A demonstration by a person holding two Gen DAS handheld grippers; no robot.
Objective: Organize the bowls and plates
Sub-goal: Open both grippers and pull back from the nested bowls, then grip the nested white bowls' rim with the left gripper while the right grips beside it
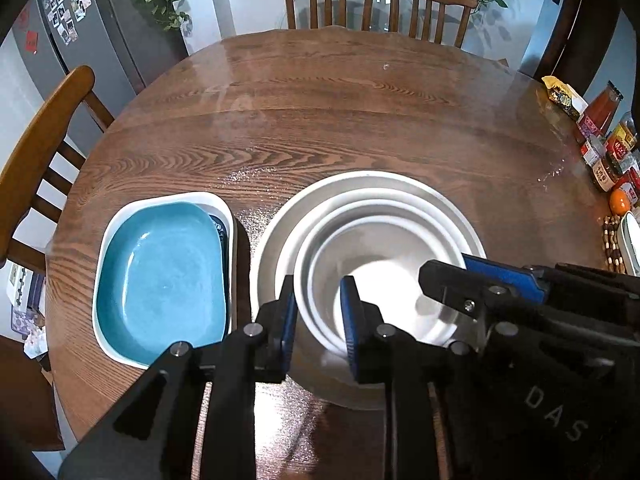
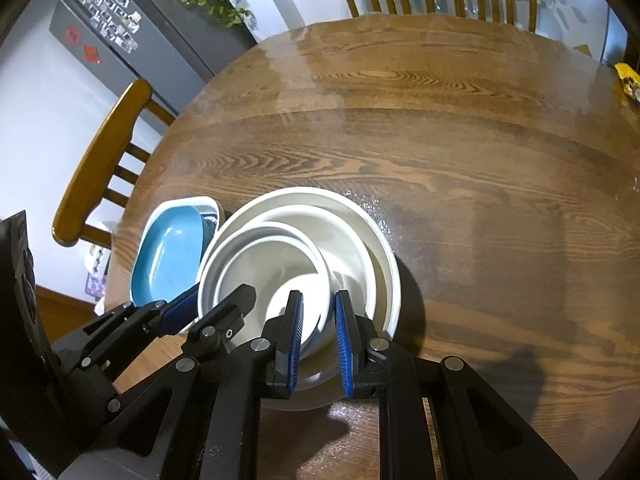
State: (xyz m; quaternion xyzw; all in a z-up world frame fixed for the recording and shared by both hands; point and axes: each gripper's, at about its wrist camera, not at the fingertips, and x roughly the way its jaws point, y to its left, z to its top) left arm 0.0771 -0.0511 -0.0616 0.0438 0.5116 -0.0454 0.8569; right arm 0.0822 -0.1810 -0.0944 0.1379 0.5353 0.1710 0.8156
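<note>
White nested bowls (image 1: 372,264): both tools (image 1: 318,316) (image 2: 319,336) angled down, narrow, straddling inner rim.

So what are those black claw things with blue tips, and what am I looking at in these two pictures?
They are two grabbing tools, one in each of a person's hands. Each has a small camera looking along its two fingers, so one picture comes from the left gripper and one from the right gripper. Below is a round wooden table. On it sit nested white bowls and, beside them, a blue dish inside a white dish. Both grippers straddle the inner bowls' rim; whether they squeeze it, I cannot tell.
</note>
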